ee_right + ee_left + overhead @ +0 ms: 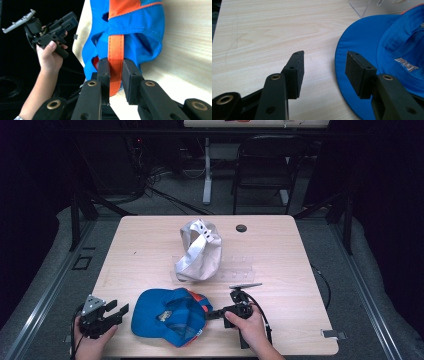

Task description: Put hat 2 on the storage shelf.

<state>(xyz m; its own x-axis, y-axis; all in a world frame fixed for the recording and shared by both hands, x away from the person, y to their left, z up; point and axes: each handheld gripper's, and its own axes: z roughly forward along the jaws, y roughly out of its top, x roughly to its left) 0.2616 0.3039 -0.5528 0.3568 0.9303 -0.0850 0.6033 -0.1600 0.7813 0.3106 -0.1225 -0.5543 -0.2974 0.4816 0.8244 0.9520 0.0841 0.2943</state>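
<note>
— Start with the right gripper (115, 72). What are its jaws doing?

— They are pressed in on the orange strap (116, 50) at the back of the blue cap (170, 316), the strap running up between the two pads. In the high view the right gripper (216, 314) reaches in from the cap's right side, with the person's right hand (248, 324) behind it.

— And the left gripper (324, 68)?

— Spread wide, with nothing between the jaws. Its right pad hangs over the edge of the cap's blue brim (357, 47); I cannot tell whether it touches. The left pad is over bare wood.

— Where does the cap lie?

— Near the front edge of the wooden table (150, 245), upside down, its inside and a printed label (408, 64) facing up. The left gripper (112, 312) sits just beside it on the left, held in the left hand (90, 342).

— Anything else on the table?

— A white cap (199, 251) rests farther back, near the middle, on a clear plastic stand (235, 267). A small dark round object (241, 228) lies behind it to the right, well apart from both caps. A small piece of tape (333, 334) sits at the table's near right corner.
</note>
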